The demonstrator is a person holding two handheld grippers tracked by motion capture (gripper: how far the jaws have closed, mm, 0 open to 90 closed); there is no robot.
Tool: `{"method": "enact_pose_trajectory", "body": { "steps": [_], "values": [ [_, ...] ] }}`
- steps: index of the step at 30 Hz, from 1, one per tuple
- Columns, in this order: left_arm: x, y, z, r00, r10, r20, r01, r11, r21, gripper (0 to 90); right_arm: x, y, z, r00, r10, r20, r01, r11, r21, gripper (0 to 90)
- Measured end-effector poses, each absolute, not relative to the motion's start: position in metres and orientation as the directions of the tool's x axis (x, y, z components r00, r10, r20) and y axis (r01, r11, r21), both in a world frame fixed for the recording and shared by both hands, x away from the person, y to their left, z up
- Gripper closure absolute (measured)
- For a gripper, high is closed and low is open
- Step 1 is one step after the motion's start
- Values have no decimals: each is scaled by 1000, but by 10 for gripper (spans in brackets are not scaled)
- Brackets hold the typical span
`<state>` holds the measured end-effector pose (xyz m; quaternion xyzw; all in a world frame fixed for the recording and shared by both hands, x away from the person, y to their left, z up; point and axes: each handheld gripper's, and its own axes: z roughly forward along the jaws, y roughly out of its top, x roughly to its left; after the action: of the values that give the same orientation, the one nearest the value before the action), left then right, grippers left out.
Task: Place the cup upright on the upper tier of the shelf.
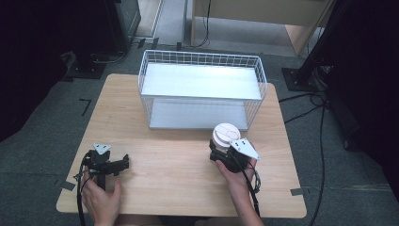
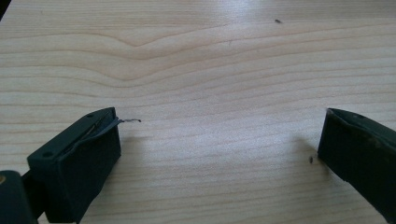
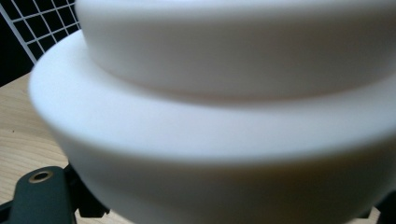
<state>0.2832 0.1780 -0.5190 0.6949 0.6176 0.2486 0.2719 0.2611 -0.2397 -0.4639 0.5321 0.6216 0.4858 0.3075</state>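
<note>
On the tabletop, the largest thing is a white wire basket rack standing at the far middle, with a flat upper shelf and a lower shelf beneath it, both bare as far as the high view shows. Just in front of its right corner sits a white lidded cup, close against the right gripper. In the right gripper view the cup's lid and rim sit hard against the camera, with the rack's wire mesh visible behind at upper left. The fingers look clamped on the cup's body, though the contact itself is hidden beneath the lid, so I judge the grip as made rather than plainly seen.

The left gripper rests near the front left edge of the tabletop, well apart from the cup; in its own view its fingers stand wide apart over bare wood with nothing between them.

By my reading, the work is at an early stage: the cup is grasped but stands on the tabletop, not yet lifted. What seems left is raising it and setting it on one of the rack's shelves. The rack's front wire edge and upper shelf lie directly in the path, so the cup would need clearance there.
</note>
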Motion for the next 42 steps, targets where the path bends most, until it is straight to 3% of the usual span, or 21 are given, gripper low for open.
{"method": "enact_pose_trajectory", "body": {
  "steps": [14, 42],
  "values": [
    [283, 178, -519, 114, 993, 9, 723, -89, 685, 0, 259, -239, -455, -267, 954, 138, 321, -47, 946, 156],
    [283, 178, -519, 114, 993, 12, 723, -91, 685, 0, 262, -233, -402, -288, 952, 100, 194, -44, 980, 159]
  ]
}}
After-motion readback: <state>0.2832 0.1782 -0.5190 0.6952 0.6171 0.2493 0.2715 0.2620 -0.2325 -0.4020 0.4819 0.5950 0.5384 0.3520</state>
